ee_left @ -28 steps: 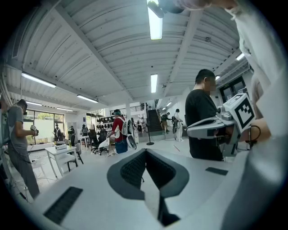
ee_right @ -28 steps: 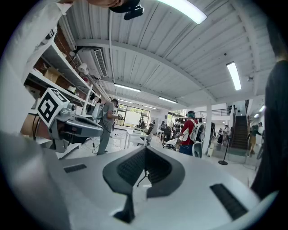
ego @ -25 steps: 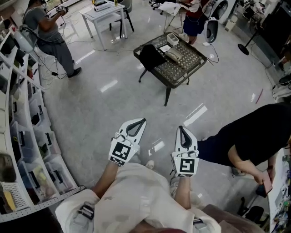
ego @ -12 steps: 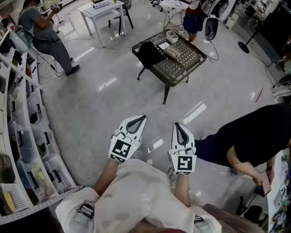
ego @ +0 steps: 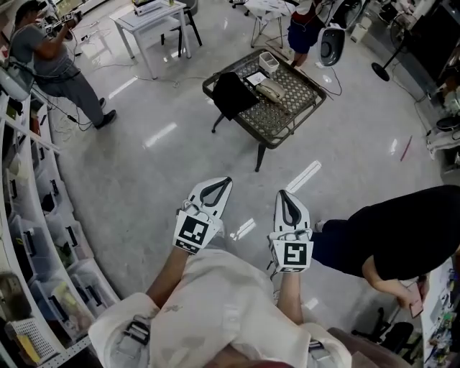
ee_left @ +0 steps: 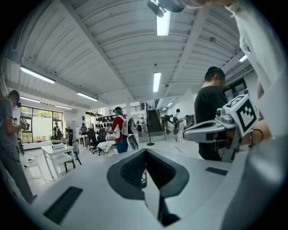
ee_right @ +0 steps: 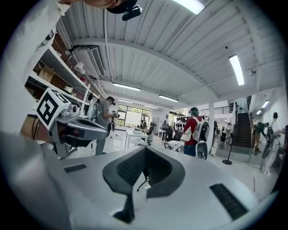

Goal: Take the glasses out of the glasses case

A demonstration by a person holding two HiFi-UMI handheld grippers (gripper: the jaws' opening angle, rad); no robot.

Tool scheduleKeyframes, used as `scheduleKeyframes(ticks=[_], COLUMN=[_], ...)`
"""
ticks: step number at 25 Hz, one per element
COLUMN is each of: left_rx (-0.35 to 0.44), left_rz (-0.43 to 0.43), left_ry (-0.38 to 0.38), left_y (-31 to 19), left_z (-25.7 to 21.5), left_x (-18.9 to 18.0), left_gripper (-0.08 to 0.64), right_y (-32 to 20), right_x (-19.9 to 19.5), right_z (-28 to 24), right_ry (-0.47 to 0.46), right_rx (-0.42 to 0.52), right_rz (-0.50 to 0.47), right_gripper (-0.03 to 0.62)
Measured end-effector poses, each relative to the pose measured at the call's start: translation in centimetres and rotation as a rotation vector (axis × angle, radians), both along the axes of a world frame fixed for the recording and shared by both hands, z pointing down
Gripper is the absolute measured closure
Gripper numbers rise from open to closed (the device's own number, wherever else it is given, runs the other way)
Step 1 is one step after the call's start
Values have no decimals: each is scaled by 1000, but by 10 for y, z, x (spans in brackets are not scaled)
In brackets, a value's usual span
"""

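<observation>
Jaws pinched together and empty on left gripper and right gripper, mesh table well ahead of the fingertips: best close in squarely before opening on the likely glasses case.

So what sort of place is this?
Probably a big lab or workshop: shelving with storage bins along one side, a low mesh table, another person standing near a white table.

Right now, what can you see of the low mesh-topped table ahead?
The table is low and dark, apparently metal: a square mesh top seen cornerwise, thin legs on the floor. On it lie a black bundle, a pale oblong case, a white box and a white card. It stands some way ahead of the person.
</observation>
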State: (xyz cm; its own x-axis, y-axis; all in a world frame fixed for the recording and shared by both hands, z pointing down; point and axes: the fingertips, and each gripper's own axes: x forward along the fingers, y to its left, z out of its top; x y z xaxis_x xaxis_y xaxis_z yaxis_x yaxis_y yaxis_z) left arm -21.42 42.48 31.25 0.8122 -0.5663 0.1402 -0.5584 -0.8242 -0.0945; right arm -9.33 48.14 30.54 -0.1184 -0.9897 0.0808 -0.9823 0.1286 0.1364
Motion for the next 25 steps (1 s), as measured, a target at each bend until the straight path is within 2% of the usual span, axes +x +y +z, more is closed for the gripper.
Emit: scheduleKeyframes(ticks=[13, 19, 22, 25], left_rx=[-22, -46, -65, -75], left_rz=[80, 81, 69, 61], left_ry=[28, 38, 45, 57], left_y=[-84, -106, -119, -131], left_z=[8, 13, 16, 14], left_x=[-3, -4, -4, -1], left_gripper=[546, 546, 546, 546], right_y=[-81, -96, -110, -127], right_x=[-13, -17, -11, -11], right_z=[5, 16, 17, 16], right_ry=[46, 54, 80, 66], right_rx=[-39, -93, -98, -81], right_rz=[78, 74, 81, 52], right_gripper=[586, 586, 586, 586])
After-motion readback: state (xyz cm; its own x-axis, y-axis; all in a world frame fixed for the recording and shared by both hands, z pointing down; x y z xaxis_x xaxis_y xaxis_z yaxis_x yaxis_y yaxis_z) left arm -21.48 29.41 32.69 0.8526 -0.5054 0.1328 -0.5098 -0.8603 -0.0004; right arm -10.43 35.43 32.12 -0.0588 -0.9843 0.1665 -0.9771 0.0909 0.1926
